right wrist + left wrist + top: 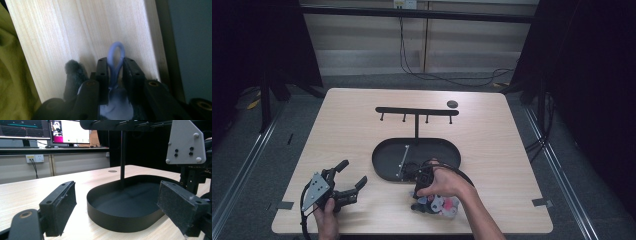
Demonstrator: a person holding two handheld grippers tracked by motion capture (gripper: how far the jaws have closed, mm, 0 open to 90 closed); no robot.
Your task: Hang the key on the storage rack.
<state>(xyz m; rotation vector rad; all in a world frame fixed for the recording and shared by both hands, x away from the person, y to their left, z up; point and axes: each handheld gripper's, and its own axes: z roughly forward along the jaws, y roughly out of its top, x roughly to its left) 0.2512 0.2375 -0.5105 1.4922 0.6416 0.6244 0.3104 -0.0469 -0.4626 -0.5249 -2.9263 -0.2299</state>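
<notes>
The right tool (115, 68) is clamped on a blue loop (115, 58) at the counter's (492, 130) near edge. The hook rack (417, 111) stands beyond it, across the tray (384, 157), bar running crosswise. The left tool (346, 181) rests with jaws apart, farther off.

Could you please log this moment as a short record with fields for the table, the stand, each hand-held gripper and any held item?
surface: light wooden table
stand: black metal rack with oval tray base, upright post and hooked crossbar
small item: dark round disc beyond the crossbar
left hand-held gripper: open, empty, left of the tray
right hand-held gripper: shut on a pale blue loop of a small soft item
held item: colourful fuzzy toy near the table's front edge, details unclear
</notes>
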